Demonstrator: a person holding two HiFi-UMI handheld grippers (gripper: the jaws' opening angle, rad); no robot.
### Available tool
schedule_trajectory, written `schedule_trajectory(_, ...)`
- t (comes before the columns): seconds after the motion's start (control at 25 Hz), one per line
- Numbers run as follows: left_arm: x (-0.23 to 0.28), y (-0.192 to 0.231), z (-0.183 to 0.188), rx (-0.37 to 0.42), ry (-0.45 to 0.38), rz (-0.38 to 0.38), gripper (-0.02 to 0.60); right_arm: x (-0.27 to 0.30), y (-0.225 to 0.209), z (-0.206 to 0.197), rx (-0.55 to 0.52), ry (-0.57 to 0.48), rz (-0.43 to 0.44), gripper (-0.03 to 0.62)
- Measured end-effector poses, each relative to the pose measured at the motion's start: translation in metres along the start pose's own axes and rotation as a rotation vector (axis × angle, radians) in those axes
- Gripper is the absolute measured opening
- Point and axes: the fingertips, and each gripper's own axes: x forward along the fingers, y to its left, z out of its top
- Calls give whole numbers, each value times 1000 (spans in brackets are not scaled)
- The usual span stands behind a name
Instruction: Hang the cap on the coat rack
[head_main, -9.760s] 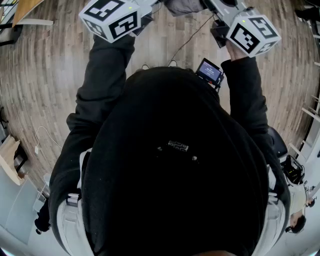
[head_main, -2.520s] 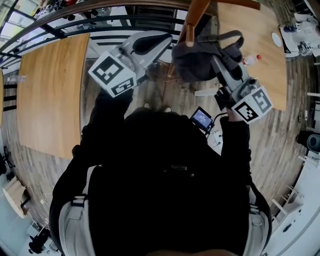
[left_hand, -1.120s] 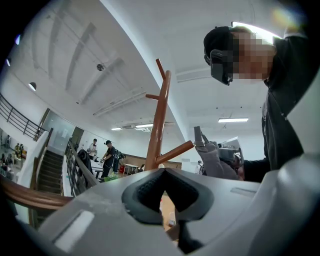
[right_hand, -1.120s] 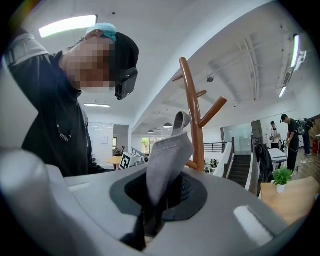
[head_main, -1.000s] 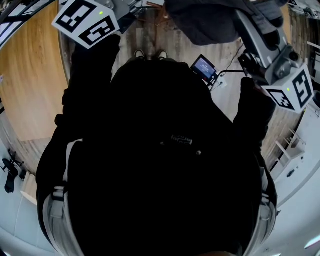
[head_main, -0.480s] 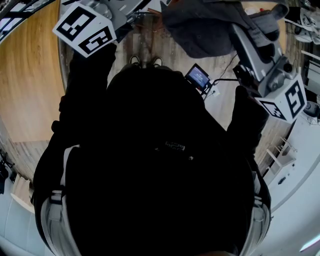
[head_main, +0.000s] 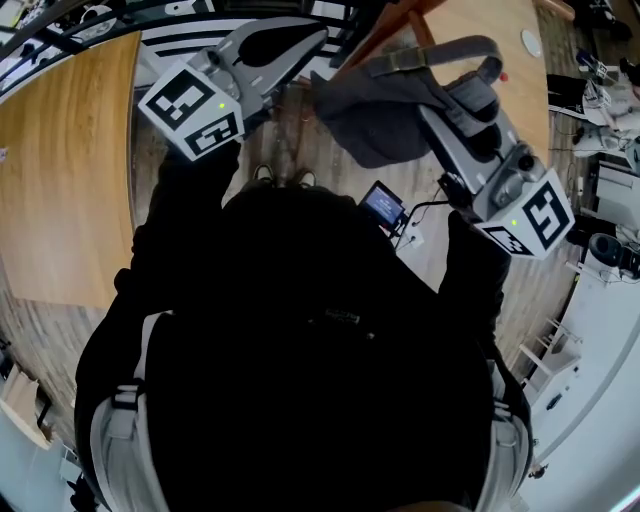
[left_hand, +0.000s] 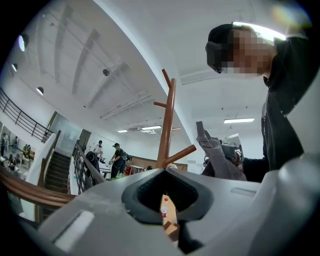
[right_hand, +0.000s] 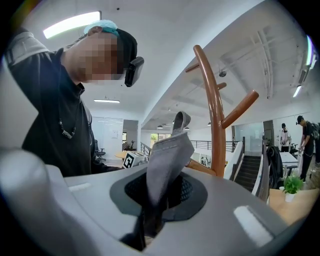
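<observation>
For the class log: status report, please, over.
Right gripper shut on cap. Left gripper shut, empty. Cap near coat rack, not hung. Pegs bare.

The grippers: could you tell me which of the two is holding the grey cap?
The right gripper: its jaws are shut on the grey cap, which sticks up between them. The left gripper holds nothing.

The rack is cut by the head view's top edge. The right gripper hides the cap's lower end between its jaws.
</observation>
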Motion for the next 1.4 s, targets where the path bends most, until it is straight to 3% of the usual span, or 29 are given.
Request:
schedule_trajectory(0.84,37,-25,58,128,-44,-31,3,-4,-13,-26,85,14,11,48)
schedule_trajectory(1.4,45,-41,57,152,-39,-58,3,1,-22,-37,112,29,19,48)
